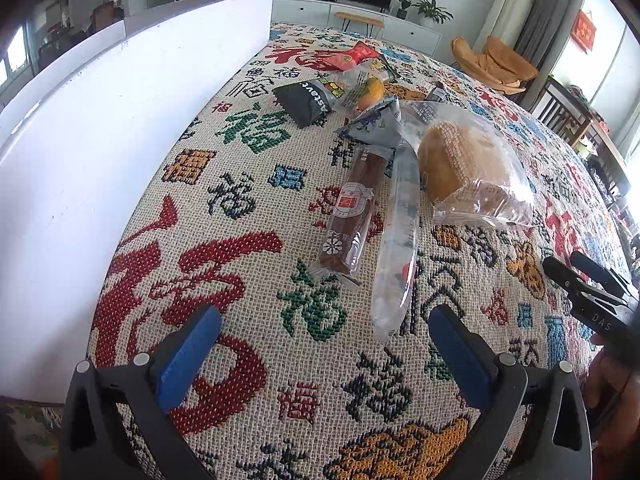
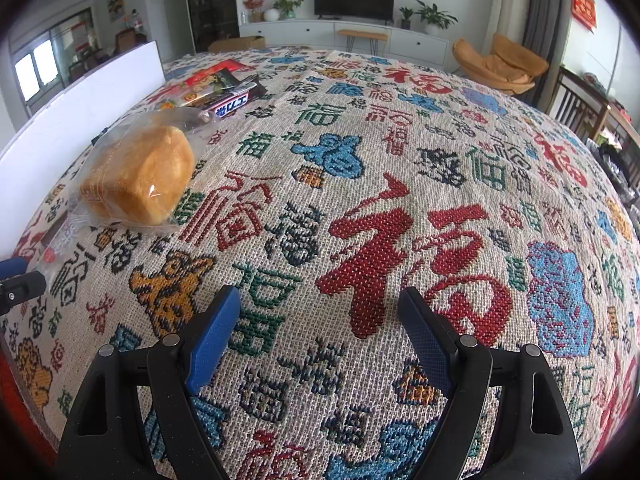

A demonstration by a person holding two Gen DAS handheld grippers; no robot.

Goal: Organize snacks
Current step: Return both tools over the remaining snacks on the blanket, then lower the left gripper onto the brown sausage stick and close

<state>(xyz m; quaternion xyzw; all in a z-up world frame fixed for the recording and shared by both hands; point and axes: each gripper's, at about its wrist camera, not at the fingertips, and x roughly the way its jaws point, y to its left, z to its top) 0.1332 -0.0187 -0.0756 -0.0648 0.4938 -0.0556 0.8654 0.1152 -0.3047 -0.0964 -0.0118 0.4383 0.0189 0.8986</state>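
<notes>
**Snacks unsorted, both grippers empty over the cloth**

Largest first: white board (image 1: 120,128) stands on edge along the left side of the tabletop (image 2: 400,160) (patterned woven cloth over all of it). Right half of the cloth carries no snacks.

Bagged bread (image 1: 472,168) is the bulkiest item, lying just right of the clear long packet (image 1: 396,240). Brown bar (image 1: 352,212) lies just left of that packet, roughly parallel to it. Behind them a grey-blue pouch (image 1: 376,128), then a black pouch (image 1: 306,100), an orange-filled wrapper (image 1: 368,92) and a red packet (image 1: 352,56) clustered toward the far end.

Left gripper (image 1: 324,344): jaws spread wide, nothing between them, tilted down at the cloth. Right gripper (image 2: 320,320): same, jaws wide apart and empty, over bare cloth.

Key relation: the clear long packet's near end sits just ahead of the left jaws, slightly toward the right pad. Its long axis runs away from the gripper, almost along the pointing line, so the jaws would straddle it across the narrow width (good). Left hand is clearly nearer; from the right wrist view the snacks all lie far off to its left, bread closest.

My read: nothing is sorted yet; the left gripper would likely start, on that packet or the brown bar.
</notes>
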